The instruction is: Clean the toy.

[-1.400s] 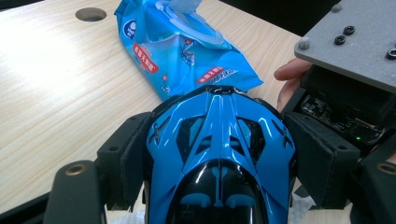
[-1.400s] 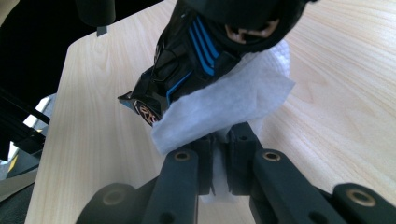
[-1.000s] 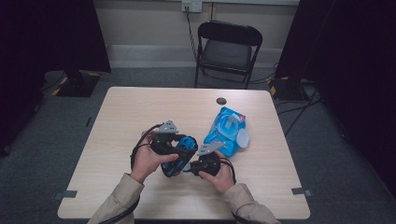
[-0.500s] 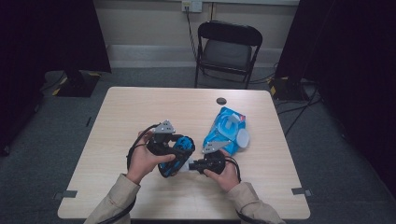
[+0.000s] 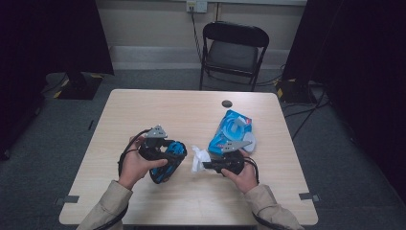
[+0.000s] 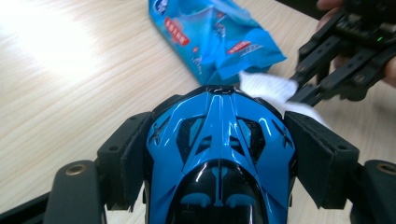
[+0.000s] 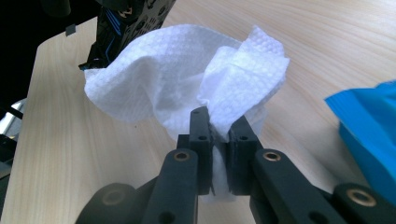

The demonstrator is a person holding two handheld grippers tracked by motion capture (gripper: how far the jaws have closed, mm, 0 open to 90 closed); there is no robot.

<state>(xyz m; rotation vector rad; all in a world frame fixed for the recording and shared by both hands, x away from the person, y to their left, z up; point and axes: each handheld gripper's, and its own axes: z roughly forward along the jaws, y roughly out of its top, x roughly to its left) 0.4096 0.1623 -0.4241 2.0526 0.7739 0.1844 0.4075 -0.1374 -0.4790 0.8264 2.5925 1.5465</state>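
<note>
A blue and black toy car (image 6: 219, 154) sits between the jaws of my left gripper (image 6: 219, 158), which is shut on its sides; in the high view the car (image 5: 168, 158) is held above the table's front left. My right gripper (image 7: 219, 135) is shut on a crumpled white wipe (image 7: 182, 84). Seen from above, the wipe (image 5: 197, 157) hangs just right of the car, at the tip of the right gripper (image 5: 206, 166). In the left gripper view the wipe (image 6: 271, 88) shows just beyond the car's nose, with the right gripper (image 6: 303, 93) behind it.
A blue pack of wet wipes (image 5: 233, 132) lies on the light wooden table (image 5: 143, 110) right of centre, close behind my right hand. A small dark round thing (image 5: 227, 103) rests near the far edge. A black folding chair (image 5: 232, 52) stands beyond the table.
Both hands have drifted apart a little: the left with the car moved leftward, the right lifted slightly, and the white wipe now shows plainly between them.
</note>
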